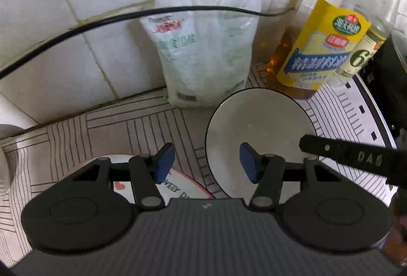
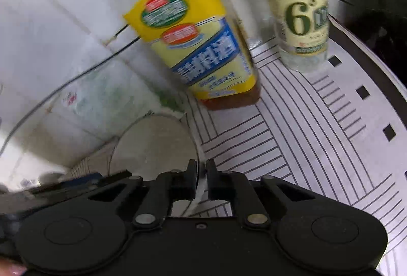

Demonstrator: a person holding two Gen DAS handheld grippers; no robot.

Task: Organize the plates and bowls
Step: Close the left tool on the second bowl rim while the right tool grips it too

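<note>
White-glazed and dark-rimmed, a shallow bowl (image 1: 259,138) sits on the line-patterned tabletop (image 2: 292,138), and everything else is placed from it. Behind it a salt bag (image 1: 206,52) leans on the tiled wall, with a yellow-labelled bottle (image 1: 320,46) behind and to its right. The right gripper (image 2: 201,174) reaches in from the bowl's right, its jaws closed on the rim, which stands as a thin edge between them. The left gripper (image 1: 207,161) hangs over the bowl's left edge, jaws partly open and empty, one blue pad above the bowl. Left of the bowl, under that gripper, lies a printed plate (image 1: 178,184). So the right hand has the bowl, and lifting it toward the plate looks likely next.
</note>
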